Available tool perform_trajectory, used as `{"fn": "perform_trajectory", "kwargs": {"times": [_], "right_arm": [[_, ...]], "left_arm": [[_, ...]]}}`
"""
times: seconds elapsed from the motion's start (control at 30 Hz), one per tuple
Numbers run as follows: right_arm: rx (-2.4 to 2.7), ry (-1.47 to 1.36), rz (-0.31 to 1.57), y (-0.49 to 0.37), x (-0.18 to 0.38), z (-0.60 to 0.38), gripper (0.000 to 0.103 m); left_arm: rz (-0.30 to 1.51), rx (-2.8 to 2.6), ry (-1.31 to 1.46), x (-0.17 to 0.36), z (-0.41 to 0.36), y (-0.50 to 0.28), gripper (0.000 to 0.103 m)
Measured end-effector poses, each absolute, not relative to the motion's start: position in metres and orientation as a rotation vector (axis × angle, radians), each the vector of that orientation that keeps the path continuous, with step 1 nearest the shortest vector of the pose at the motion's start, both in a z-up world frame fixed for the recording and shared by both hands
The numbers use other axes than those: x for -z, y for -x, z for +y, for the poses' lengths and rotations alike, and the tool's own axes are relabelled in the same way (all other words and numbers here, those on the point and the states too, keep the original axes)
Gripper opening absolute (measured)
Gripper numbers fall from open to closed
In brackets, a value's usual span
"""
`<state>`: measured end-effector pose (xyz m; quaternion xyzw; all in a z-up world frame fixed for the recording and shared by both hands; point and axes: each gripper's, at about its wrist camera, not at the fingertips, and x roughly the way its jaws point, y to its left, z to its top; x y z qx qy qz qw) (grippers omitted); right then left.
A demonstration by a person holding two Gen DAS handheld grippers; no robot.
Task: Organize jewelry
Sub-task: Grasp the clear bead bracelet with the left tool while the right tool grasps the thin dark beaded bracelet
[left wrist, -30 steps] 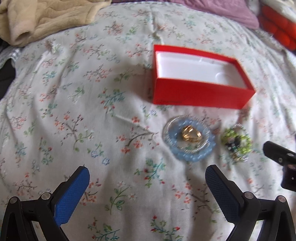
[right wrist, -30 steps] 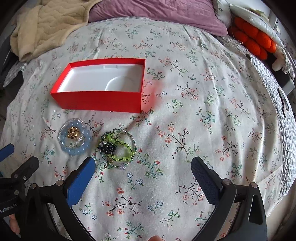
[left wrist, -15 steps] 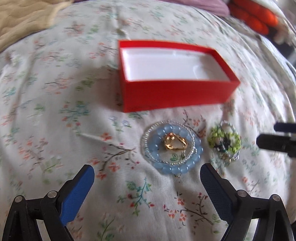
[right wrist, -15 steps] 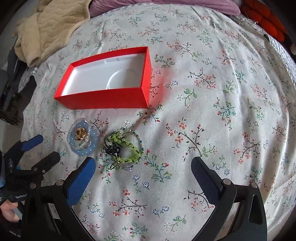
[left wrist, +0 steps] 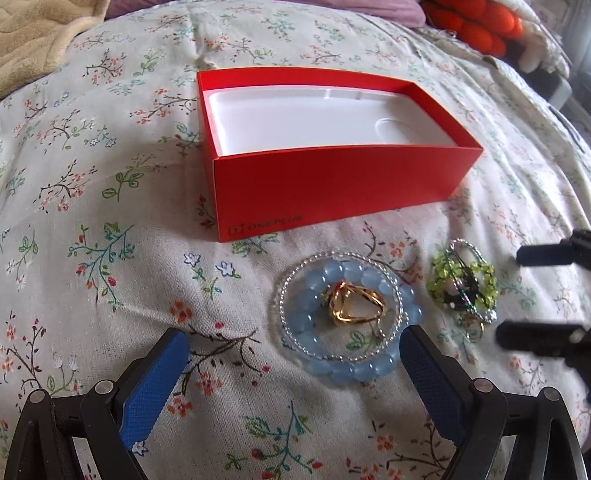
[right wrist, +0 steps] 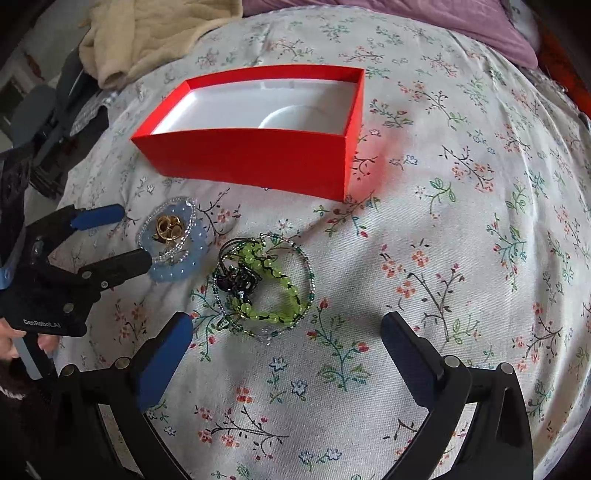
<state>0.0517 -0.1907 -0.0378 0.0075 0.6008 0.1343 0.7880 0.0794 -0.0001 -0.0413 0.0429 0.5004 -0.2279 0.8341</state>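
Observation:
An open red box [left wrist: 332,184] with an empty white inside lies on the floral bedspread; it also shows in the right wrist view [right wrist: 255,158]. In front of it lies a blue bead bracelet [left wrist: 317,358] with a clear bead ring and gold rings [left wrist: 354,304] inside. To its right is a tangle of green bead jewelry [left wrist: 461,286], also in the right wrist view [right wrist: 266,288]. My left gripper [left wrist: 293,365] is open, its right finger touching the blue bracelet [right wrist: 173,266]. My right gripper [right wrist: 284,347] is open just short of the green tangle.
A beige blanket [right wrist: 155,37] lies at the far left, a purple pillow [right wrist: 461,22] at the back and an orange cushion [left wrist: 476,26] at the far right. The bedspread [right wrist: 461,240] spreads to the right of the box.
Both grippers have moved forward and down toward the jewelry. The left gripper now reaches the blue bracelet; the right is closer to the green tangle. Both stay open.

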Motion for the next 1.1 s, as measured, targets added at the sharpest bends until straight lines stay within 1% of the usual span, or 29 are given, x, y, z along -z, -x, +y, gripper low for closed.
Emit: {"fn": "perform_trajectory", "kwargs": {"times": [0.13, 0.23, 0.3, 0.33, 0.4, 0.43, 0.47, 0.57, 0.6, 0.63, 0.67, 0.83, 0.9, 1.0, 1.1], "right_arm": [[-0.287, 0.056, 1.292, -0.058, 0.045, -0.174, 0.097], [-0.279, 0.090, 1.279, -0.063, 0.047, -0.167, 0.089], [-0.280, 0.103, 1.270, -0.066, 0.048, -0.163, 0.081], [-0.283, 0.108, 1.267, -0.065, 0.049, -0.160, 0.078], [-0.291, 0.124, 1.262, -0.066, 0.050, -0.154, 0.068], [-0.297, 0.126, 1.261, -0.066, 0.049, -0.152, 0.064], [-0.306, 0.124, 1.261, -0.067, 0.049, -0.151, 0.058], [-0.317, 0.103, 1.263, -0.068, 0.047, -0.151, 0.054], [-0.318, 0.096, 1.262, -0.067, 0.046, -0.152, 0.045], [-0.318, 0.088, 1.262, -0.068, 0.045, -0.153, 0.039], [-0.319, 0.077, 1.265, -0.065, 0.043, -0.159, 0.036], [-0.310, 0.074, 1.239, -0.058, 0.032, -0.171, 0.036], [-0.310, 0.064, 1.231, -0.057, 0.027, -0.176, 0.033], [-0.295, 0.047, 1.224, -0.056, 0.022, -0.187, 0.033], [-0.272, 0.028, 1.224, -0.056, 0.020, -0.199, 0.033]], "left_arm": [[1.065, 0.476, -0.112, 0.043, -0.002, -0.078, 0.095], [1.064, 0.465, -0.147, 0.046, -0.002, -0.076, 0.095], [1.061, 0.461, -0.161, 0.047, -0.001, -0.074, 0.095], [1.061, 0.461, -0.165, 0.047, 0.000, -0.073, 0.095], [1.060, 0.459, -0.172, 0.047, 0.001, -0.072, 0.095], [1.060, 0.459, -0.173, 0.047, 0.001, -0.072, 0.095], [1.060, 0.458, -0.173, 0.047, 0.001, -0.072, 0.095], [1.060, 0.463, -0.162, 0.047, 0.000, -0.072, 0.095], [1.061, 0.463, -0.160, 0.047, -0.001, -0.072, 0.095], [1.061, 0.464, -0.160, 0.047, -0.002, -0.073, 0.095], [1.061, 0.465, -0.161, 0.047, -0.003, -0.073, 0.095], [1.060, 0.462, -0.172, 0.049, -0.014, -0.077, 0.095], [1.060, 0.466, -0.175, 0.050, -0.017, -0.077, 0.095], [1.064, 0.474, -0.173, 0.052, -0.022, -0.079, 0.094], [1.061, 0.477, -0.175, 0.052, -0.025, -0.080, 0.090]]}}
